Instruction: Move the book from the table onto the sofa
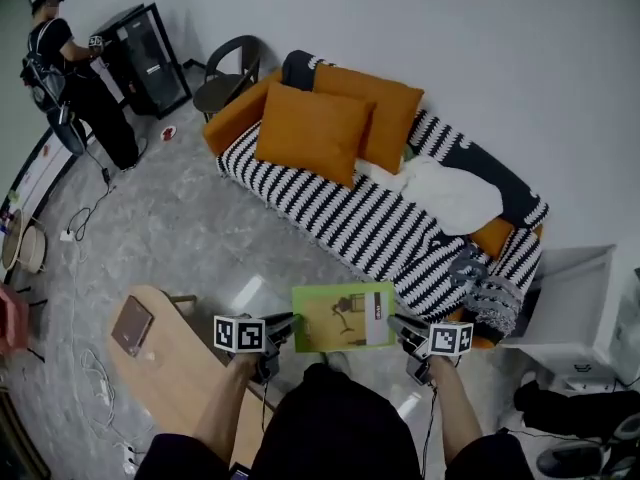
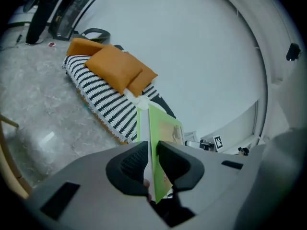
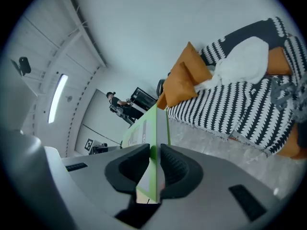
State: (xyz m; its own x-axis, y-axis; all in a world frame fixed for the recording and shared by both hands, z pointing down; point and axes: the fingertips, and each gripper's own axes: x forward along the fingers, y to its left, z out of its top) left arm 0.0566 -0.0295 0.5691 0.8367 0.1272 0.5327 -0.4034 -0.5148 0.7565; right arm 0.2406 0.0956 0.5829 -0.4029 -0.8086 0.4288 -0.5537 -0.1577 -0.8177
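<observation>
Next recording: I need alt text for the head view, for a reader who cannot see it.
A green book is held cover-up between the left tongs and right tongs, one clamped on each side edge, above grey floor between a wooden table and a black-and-white striped sofa with orange cushions. A person stands far off at upper left.
</observation>
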